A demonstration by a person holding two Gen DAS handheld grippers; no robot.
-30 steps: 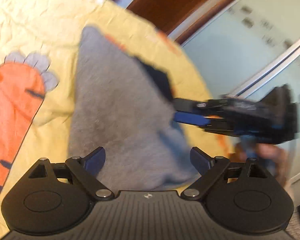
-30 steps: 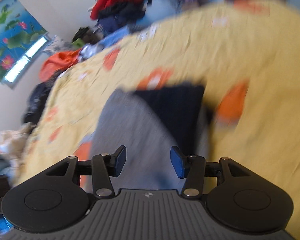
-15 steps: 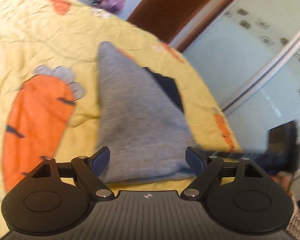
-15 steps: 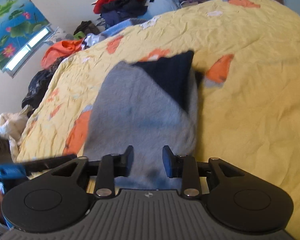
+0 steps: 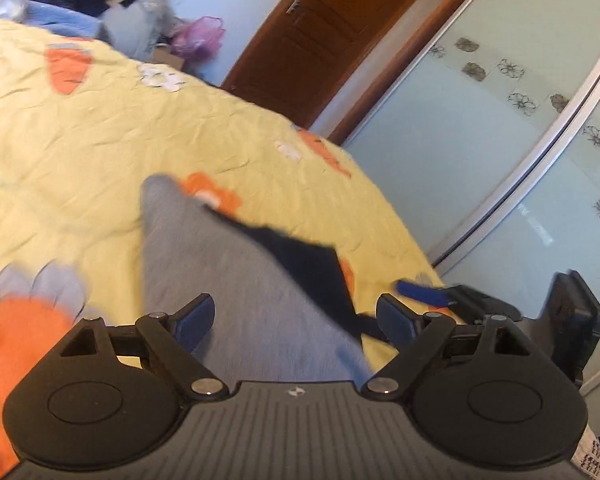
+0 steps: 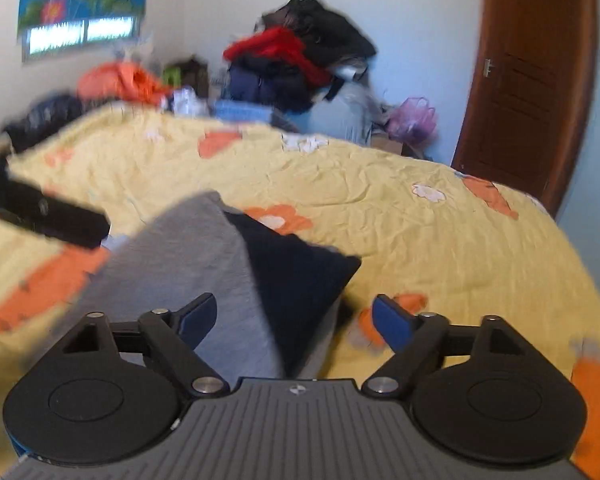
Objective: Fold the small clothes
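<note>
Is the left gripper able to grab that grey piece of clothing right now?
Probably yes. The left gripper is open with the grey garment lying right ahead between its fingers on the yellow bedspread. Nothing lies in between; the right gripper stays off to the side.

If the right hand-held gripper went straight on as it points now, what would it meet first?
Probably the grey garment with its dark navy part, lying on the yellow bedspread between its open fingers; depth is unclear.

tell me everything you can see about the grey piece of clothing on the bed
The grey garment looks like soft knit fabric. It lies flat on the yellow carrot-print bedspread, already folded into a tapering shape with a navy panel showing along one side. Both hand-held grippers, left and right, are open above its near end, neither gripping it.
</note>
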